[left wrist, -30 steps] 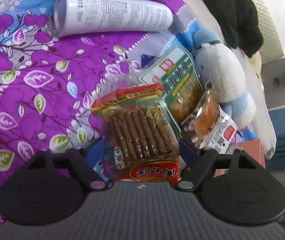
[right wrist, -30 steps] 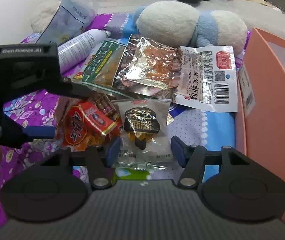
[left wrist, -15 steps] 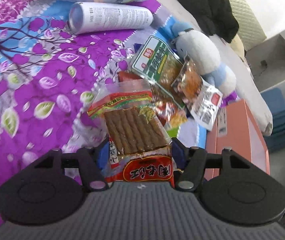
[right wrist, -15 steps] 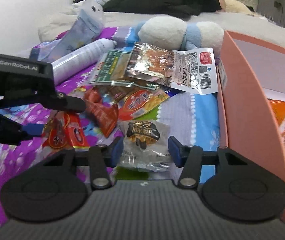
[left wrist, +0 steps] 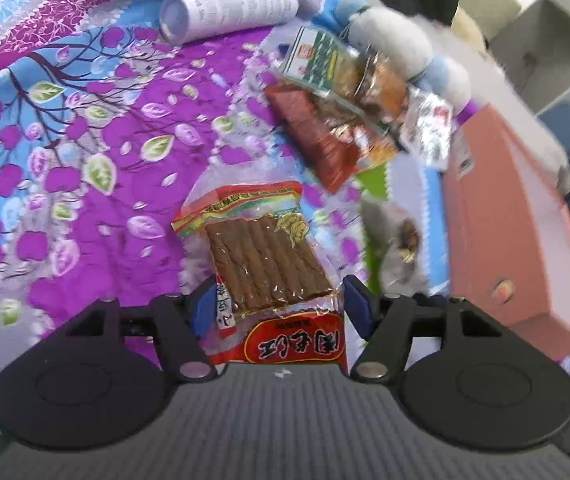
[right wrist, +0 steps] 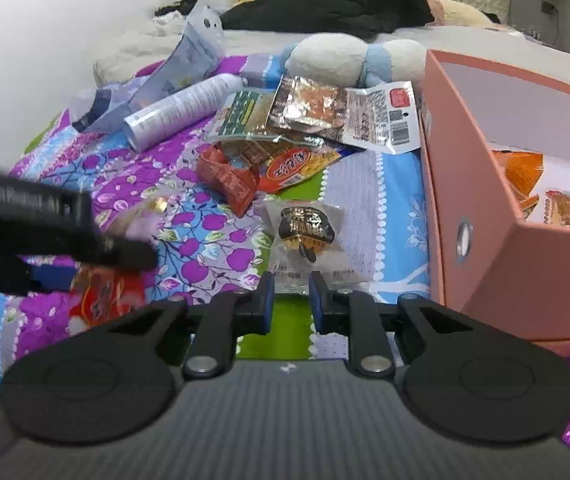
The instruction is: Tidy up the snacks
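My left gripper [left wrist: 277,308] is shut on a clear packet of brown stick snacks [left wrist: 265,264] with a red label and holds it above the purple floral bedspread. My right gripper [right wrist: 289,296] is shut on the near edge of a small clear packet with a black label [right wrist: 305,236]. The pink box [right wrist: 481,208] stands open to the right and holds orange snack packets [right wrist: 525,172]. A pile of loose snack packets [right wrist: 297,132] lies further back. The left gripper shows at the left of the right wrist view [right wrist: 45,224], blurred.
A white spray can [right wrist: 181,110] and a blue-grey pouch [right wrist: 193,60] lie at the back left. A white and blue plush toy [right wrist: 349,56] lies behind the pile. Black clothes [right wrist: 325,4] sit far back. The purple bedspread [left wrist: 85,140] spreads left.
My left gripper has lifted the stick snack packet up and away from the pile. My right gripper has closed on the small black-label packet and drawn back from the pile.
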Tool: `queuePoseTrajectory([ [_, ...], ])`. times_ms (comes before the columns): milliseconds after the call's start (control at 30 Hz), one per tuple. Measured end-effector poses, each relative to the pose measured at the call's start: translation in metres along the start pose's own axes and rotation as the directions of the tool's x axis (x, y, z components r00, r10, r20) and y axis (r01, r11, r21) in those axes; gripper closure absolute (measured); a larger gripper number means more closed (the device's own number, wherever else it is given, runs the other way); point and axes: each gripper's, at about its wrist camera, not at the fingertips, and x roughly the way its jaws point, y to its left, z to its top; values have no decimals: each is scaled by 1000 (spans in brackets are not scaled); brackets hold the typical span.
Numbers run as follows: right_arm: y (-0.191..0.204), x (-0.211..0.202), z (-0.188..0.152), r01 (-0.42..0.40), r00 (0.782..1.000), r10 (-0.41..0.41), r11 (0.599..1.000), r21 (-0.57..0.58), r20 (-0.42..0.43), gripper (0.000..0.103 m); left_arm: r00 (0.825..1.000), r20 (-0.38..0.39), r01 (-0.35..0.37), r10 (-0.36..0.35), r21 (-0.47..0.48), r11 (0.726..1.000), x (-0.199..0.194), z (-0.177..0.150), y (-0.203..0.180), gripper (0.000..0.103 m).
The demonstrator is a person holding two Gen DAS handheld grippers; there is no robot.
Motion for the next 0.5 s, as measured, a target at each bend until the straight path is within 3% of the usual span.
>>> queuePoseTrajectory([
  [33,-1,-1,0,-11,1000,11,1000,0,0,73,1000,2,4,-4,5,1000,-1,-1,2,31],
  [100,-3,1,3,-46,999,46,999,-1,-6,31,1000,6,12,-12,4,1000,-5,-1,5,19],
  [167,-3,3,5,-48,999,48,999,-17,17,28,1000,18,7,-7,-12,1000,-10,-3,7,15],
  [267,1,15,6,14,1000,-13,999,-50,27,29,1000,25,17,-15,-49,999,-17,-6,14,14],
  [500,-4,44,10,-8,999,9,1000,-30,34,28,997,63,60,-54,-94,994,-24,-12,25,9],
])
